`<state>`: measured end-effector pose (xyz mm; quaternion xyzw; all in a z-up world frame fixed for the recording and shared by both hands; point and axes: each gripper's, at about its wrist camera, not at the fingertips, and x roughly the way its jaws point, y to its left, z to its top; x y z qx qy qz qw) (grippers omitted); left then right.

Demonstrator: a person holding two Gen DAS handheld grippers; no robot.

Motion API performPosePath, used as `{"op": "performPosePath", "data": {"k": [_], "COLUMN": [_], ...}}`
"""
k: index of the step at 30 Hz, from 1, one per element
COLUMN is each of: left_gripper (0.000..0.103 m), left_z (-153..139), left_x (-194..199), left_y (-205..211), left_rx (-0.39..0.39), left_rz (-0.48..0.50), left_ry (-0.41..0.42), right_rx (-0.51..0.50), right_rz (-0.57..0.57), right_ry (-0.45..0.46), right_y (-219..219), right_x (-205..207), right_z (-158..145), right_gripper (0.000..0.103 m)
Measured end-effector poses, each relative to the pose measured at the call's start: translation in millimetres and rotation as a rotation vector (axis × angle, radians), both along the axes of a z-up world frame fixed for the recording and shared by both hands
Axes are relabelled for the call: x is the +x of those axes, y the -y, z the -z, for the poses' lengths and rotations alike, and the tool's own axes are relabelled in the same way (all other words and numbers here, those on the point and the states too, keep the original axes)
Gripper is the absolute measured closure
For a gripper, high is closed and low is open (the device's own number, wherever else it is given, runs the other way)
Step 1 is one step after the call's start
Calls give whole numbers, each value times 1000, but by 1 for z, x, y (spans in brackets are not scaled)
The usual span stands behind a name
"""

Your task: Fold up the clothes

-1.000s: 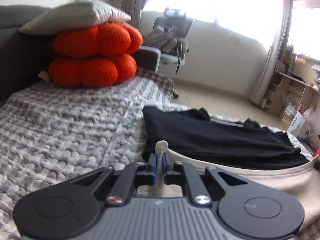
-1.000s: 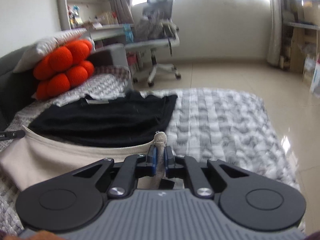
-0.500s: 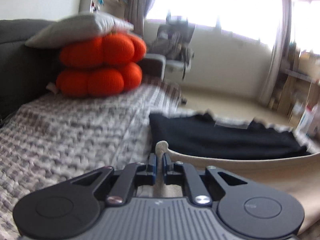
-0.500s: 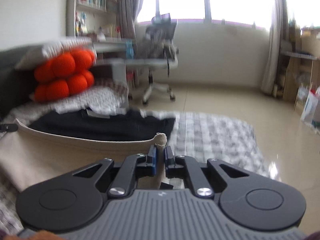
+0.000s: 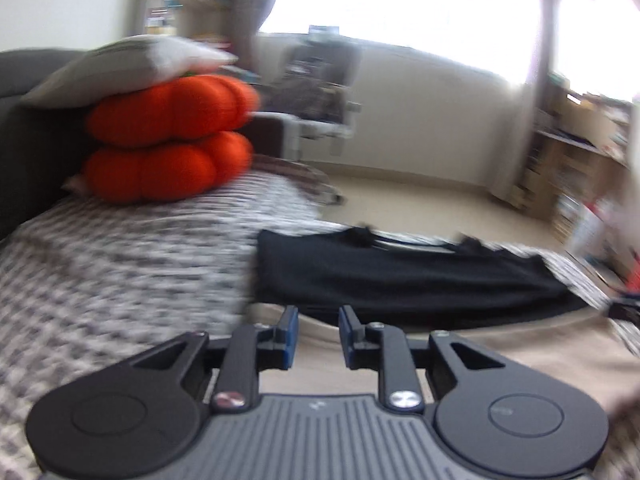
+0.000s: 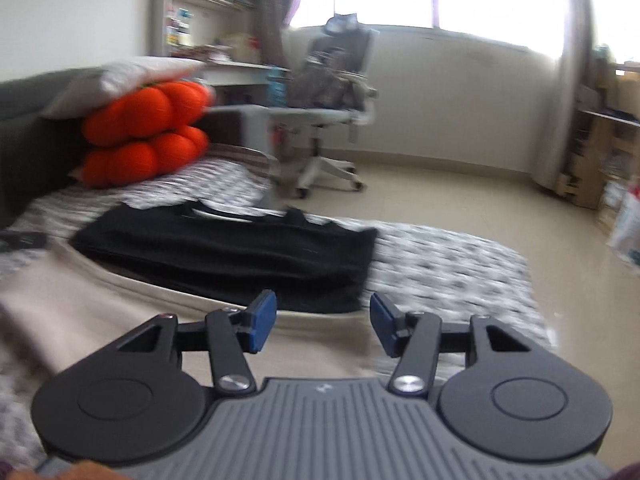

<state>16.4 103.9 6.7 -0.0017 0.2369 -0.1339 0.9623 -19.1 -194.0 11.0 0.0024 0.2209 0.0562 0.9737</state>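
The left gripper (image 5: 318, 334) stands narrowly parted, the right gripper (image 6: 323, 326) wide, both empty above the beige garment (image 6: 96, 308). It lies flat on the checked blanket (image 6: 448, 264), long axis crosswise, its far edge touching the folded black garment (image 6: 232, 252).
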Motion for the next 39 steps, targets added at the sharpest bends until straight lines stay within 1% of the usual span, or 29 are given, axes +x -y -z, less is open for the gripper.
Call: {"op": "performPosePath", "data": {"k": [3, 5, 6, 7, 9, 11, 12, 15, 18, 20, 23, 26, 31, 33, 35, 36, 38, 39], "left_gripper": [80, 80, 80, 80, 80, 80, 80, 80, 80, 80, 80, 80, 80, 80, 80, 80, 77, 75], "left_z": [4, 8, 11, 15, 25, 32, 32, 33, 32, 31, 30, 31, 32, 32, 33, 31, 27, 25], "left_x": [-3, -4, -4, -3, -2, -6, -7, -13, -23, -26, -28, -30, -34, -35, -37, -37, -37, -37], "left_y": [27, 41, 47, 53, 60, 57, 53, 40, 29, 19, -2, -25, -63, -78, -93, -98, -106, -110], "left_rx": [56, 78, 86, 101, 135, 146, 137, 91, 95, 95, 65, -13, -143, -194, -246, -272, -325, -351], "left_rz": [129, 198, 226, 253, 289, 312, 320, 344, 377, 387, 372, 347, 304, 287, 270, 268, 264, 261], "left_ry": [-20, -44, -58, -72, -106, -95, -99, -121, -115, -116, -124, -146, -182, -196, -212, -228, -262, -279], "right_rx": [36, 42, 41, 39, 26, 0, -16, -31, -34, -42, -40, -18, 52, 94, 136, 163, 246, 292], "right_rz": [-108, -164, -186, -204, -220, -230, -235, -244, -262, -277, -280, -272, -234, -232, -216, -206, -192, -185], "right_ry": [-40, -75, -95, -113, -150, -165, -164, -158, -149, -145, -145, -155, -174, -179, -185, -192, -242, -277], "right_y": [-26, -44, -52, -60, -71, -75, -77, -76, -69, -60, -39, -13, 33, 45, 53, 58, 68, 73], "right_x": [7, 13, 17, 21, 27, 28, 27, 18, 4, -3, -15, -28, -52, -58, -63, -64, -62, -60], "right_z": [2, 5, 8, 12, 21, 30, 33, 32, 31, 30, 29, 27, 24, 21, 17, 15, 11, 9], "right_gripper": [48, 55, 61, 63, 64, 63, 63, 63, 63, 65, 66, 66, 68, 68, 66, 59, 59, 57]}}
